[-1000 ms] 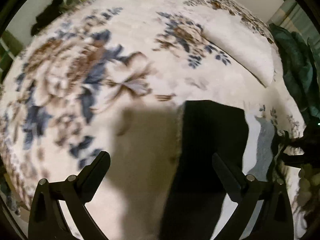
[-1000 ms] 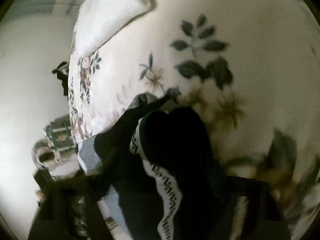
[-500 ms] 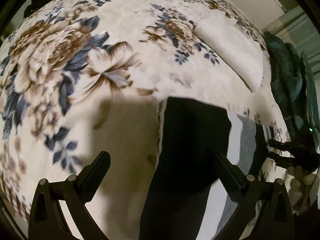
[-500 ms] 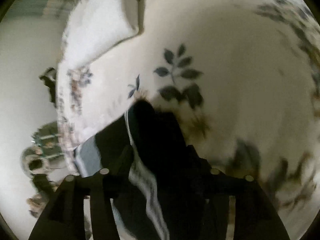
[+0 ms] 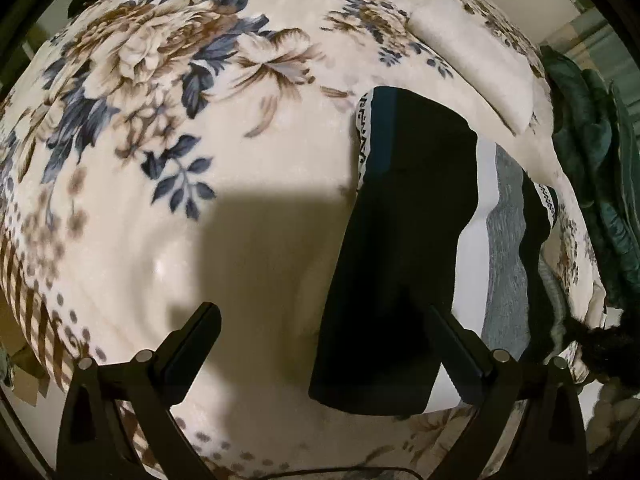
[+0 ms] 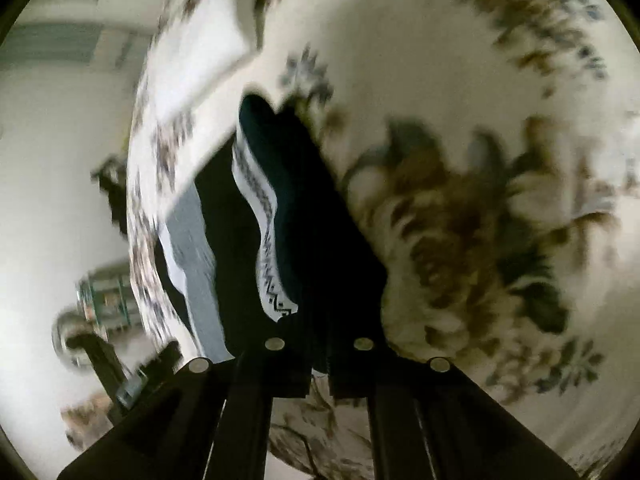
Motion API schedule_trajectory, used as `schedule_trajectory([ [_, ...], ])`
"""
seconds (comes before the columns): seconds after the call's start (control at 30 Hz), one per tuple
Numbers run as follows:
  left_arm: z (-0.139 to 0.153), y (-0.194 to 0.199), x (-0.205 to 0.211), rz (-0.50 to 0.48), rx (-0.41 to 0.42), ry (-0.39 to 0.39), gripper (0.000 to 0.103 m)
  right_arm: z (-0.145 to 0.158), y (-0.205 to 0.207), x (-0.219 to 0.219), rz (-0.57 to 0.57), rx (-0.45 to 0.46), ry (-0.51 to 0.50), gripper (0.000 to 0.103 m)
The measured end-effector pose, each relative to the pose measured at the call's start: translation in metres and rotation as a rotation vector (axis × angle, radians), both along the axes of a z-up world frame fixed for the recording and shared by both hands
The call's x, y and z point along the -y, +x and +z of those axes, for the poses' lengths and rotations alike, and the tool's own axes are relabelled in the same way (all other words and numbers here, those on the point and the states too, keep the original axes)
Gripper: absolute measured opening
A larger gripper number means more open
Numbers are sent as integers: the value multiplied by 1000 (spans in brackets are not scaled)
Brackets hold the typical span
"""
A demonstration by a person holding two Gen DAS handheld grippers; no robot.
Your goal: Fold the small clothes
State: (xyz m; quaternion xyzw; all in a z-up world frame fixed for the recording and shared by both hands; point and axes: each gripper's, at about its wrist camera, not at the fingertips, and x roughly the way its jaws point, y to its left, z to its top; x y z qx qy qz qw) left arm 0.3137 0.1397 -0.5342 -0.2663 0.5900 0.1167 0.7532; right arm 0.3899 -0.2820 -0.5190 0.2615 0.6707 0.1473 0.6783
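Note:
A dark garment (image 5: 408,240) with a white and grey striped part (image 5: 504,248) and a zigzag-patterned band (image 5: 363,136) lies on the floral blanket (image 5: 240,184); its dark panel is folded over the stripes. My left gripper (image 5: 322,312) hangs open above it, the left finger over bare blanket, the right finger (image 5: 452,336) over the dark panel. In the right wrist view, which is blurred by motion, the garment (image 6: 304,216) runs from the bed down into my right gripper (image 6: 320,372). That gripper is shut, with the dark cloth's near edge pinched between its fingers.
A folded cream blanket (image 5: 480,64) lies behind the garment. Dark green cloth (image 5: 592,152) is piled beside the bed on the right. In the right wrist view the bed's edge (image 6: 140,216) drops to a pale floor with a small cluttered object (image 6: 104,296).
My right gripper opened over the garment, then shut on its near edge and pulled back and up. The left gripper stayed open and shifted, so more garment shows.

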Motion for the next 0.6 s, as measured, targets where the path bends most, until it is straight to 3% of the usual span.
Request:
schedule_trajectory([
  [0.1, 0, 0, 4, -6, 2, -9, 103, -4, -5, 12, 3, -11, -79, 5],
  [0.2, 0, 2, 6, -7, 5, -12, 103, -47, -8, 9, 19, -172, -71, 9],
  [0.23, 2, 3, 6, -6, 9, -12, 103, -55, -5, 8, 12, -205, -60, 13],
  [0.3, 5, 5, 4, -3, 24, -16, 103, -56, -2, 15, -20, -234, -38, 36],
  [0.4, 8, 17, -3, 2, 55, -26, 103, -36, 16, 22, -73, -141, 0, 59],
  [0.5, 5, 44, -15, 21, 98, -66, 103, -33, 52, 8, -49, -80, 102, 61],
  [0.6, -16, 79, -29, 45, 117, -158, 103, -52, 98, -21, 6, -71, 173, 63],
])
